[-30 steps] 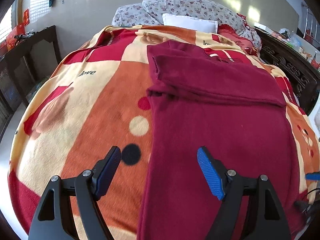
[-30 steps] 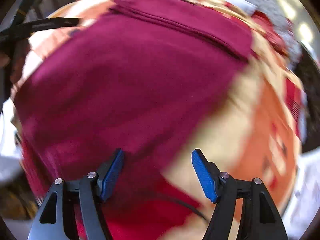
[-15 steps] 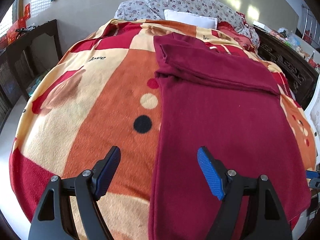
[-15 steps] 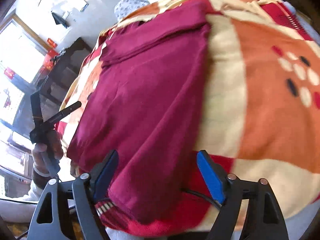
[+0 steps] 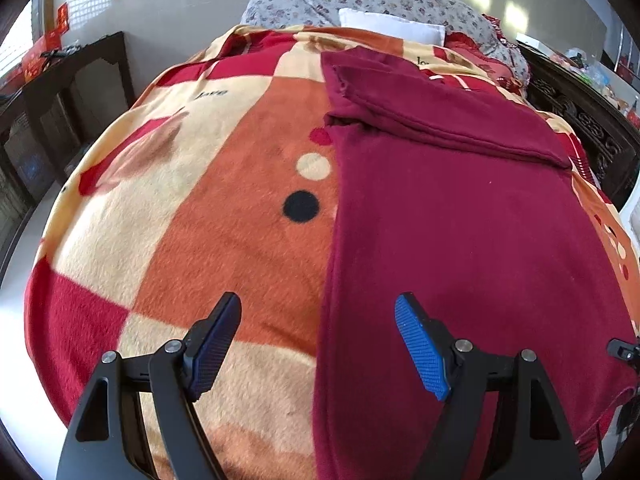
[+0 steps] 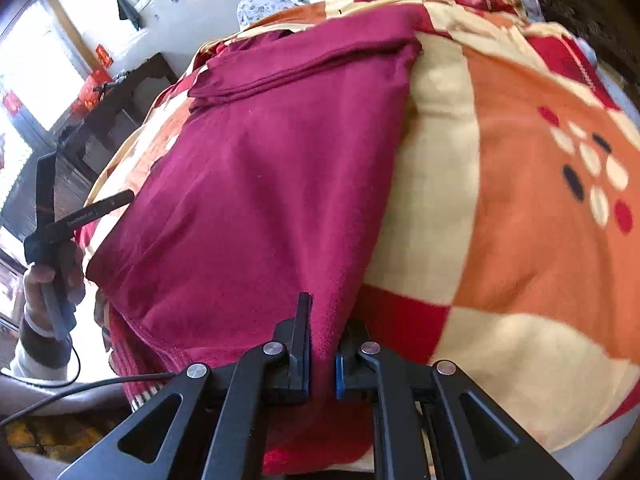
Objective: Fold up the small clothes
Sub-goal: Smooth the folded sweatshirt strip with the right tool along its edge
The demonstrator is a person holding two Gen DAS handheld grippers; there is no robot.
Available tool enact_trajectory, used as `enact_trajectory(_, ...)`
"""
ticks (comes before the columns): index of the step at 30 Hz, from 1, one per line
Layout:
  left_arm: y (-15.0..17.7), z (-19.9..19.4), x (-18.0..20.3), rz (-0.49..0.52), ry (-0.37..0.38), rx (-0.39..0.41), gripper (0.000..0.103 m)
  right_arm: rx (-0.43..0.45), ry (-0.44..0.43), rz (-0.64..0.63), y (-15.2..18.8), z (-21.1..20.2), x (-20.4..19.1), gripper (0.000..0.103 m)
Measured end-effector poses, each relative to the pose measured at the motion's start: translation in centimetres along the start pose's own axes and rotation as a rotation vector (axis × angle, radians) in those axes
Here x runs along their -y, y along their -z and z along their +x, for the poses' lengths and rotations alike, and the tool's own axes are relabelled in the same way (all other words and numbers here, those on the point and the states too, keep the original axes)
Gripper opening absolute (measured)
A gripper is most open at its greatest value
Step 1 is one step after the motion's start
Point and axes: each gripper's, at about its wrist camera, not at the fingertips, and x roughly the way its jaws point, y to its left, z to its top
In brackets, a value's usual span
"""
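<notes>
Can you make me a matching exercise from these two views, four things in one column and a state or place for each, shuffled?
1. left gripper
2. right gripper
3. maroon garment
4. white pillow

A. at the head of the bed
B. open, holding nothing
C. spread on the patterned blanket
D. shut on the cloth's near edge

Pairs: 1-B, 2-D, 3-C, 4-A

The left claw [image 5: 318,346] is spread wide, its two blue-padded fingers [image 5: 420,354] standing well apart with nothing between them, pointing toward 12 o'clock. The right claw [image 6: 322,354] is pinched nearly together, a fold of maroon cloth caught between its pads at about 6 o'clock of its own view. In that same view, at 9 o'clock, the person's left hand [image 6: 54,276] grips the handle of the other tool, fingers wrapped around it.
</notes>
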Motion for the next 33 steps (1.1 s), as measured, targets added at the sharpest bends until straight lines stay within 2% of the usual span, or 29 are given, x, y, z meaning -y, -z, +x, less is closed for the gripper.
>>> enact_trajectory(3, 0.5, -0.2, -0.5, -0.006, -0.016, 0.0, 0.079, 0.025, -0.068, 0.061, 0.1, -0.5, 0.6, 0.015)
enact_trajectory(4, 0.7, -0.3, -0.6, -0.009, -0.017, 0.001, 0.079, 0.028, -0.091, 0.088, 0.0, -0.5, 0.7, 0.031)
enact_trajectory(6, 0.9, -0.3, -0.9, -0.015, -0.016, -0.003, 0.079, 0.028, -0.12, 0.127, 0.1, -0.3, 1.1, 0.051)
enact_trajectory(9, 1.2, -0.5, -1.0, -0.016, -0.009, -0.006, 0.079, 0.037, -0.121, 0.139, 0.1, -0.1, 0.5, 0.052)
enact_trajectory(12, 1.4, -1.0, -1.2, -0.024, 0.009, -0.004, 0.079, 0.06, -0.126, 0.158, 0.1, -0.4, 0.3, 0.066)
enact_trajectory(16, 1.5, -1.8, -2.0, -0.051, 0.032, -0.004, 0.079, 0.083, -0.136, 0.188, -0.1, -0.4, 0.4, 0.069)
enact_trajectory(20, 2.1, -2.6, -3.3, -0.098, 0.092, -0.024, 0.083, 0.086, -0.138, 0.176, -0.1, -0.3, 0.3, 0.072)
enact_trajectory(27, 3.3, -2.5, -2.9, -0.07, 0.111, -0.067, 0.085, 0.085, -0.166, 0.203, -0.1, -0.3, 0.9, 0.078)
enact_trajectory(33, 3.7, -1.3, -1.8, -0.05, 0.115, -0.106, 0.085, 0.056, -0.171, 0.173, 0.1, -0.1, 0.7, 0.079)
